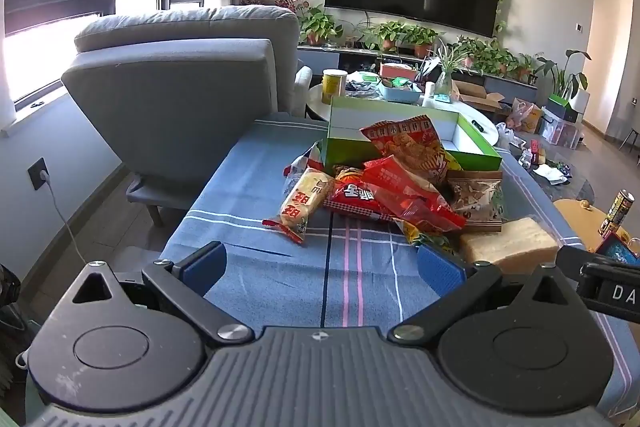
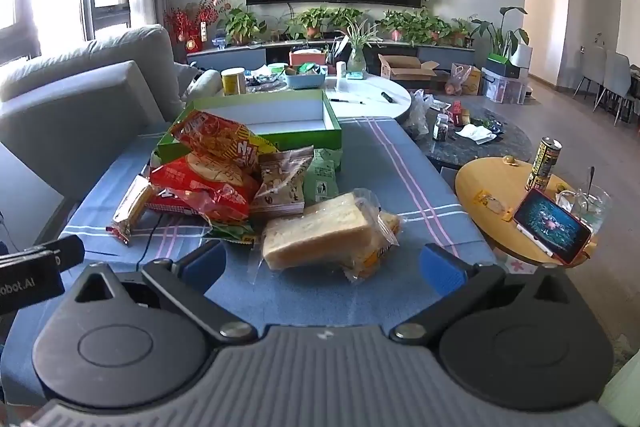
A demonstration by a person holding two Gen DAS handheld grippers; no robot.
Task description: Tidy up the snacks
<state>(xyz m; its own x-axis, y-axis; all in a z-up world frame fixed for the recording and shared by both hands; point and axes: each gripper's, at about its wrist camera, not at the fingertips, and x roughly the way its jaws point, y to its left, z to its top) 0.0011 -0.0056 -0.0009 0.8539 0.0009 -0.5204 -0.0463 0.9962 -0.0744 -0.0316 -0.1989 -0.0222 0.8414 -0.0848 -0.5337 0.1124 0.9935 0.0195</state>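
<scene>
The tabletop (image 2: 400,163), covered by a blue striped cloth, is carrying a green box (image 2: 280,139) at its far side, lying open and looking empty, with the snack pile (image 2: 224,179) spilling against its near wall. The box is stiff card and probably light, so it would slide if pushed; it is likely where the snacks are going.

Nearest of all, the bagged bread (image 2: 320,235) is lying just ahead of the right tongs (image 2: 322,263), slightly right of centre between their spread fingers. It is looking soft and easily crushed inside slippery loose film, so a gentle grip across the loaf's middle would suit better than pinching the wrapper's tail.

Behind it, the large red chip bag (image 2: 216,139) is leaning on the box's near edge, puffed with air, light and fragile; its sealed top is the safer hold. The flat red packets (image 2: 200,191) are lying beneath it, crinkly and slick.

In the left view, the rice cracker pack (image 1: 302,205) is lying at the pile's left edge, ahead of the left tongs (image 1: 322,263) and a little left of their centre line, well apart from them. It is narrow and brittle; gripping across its width seems best.

Both tongs are hanging released, fingers wide apart, grasping nothing.
</scene>
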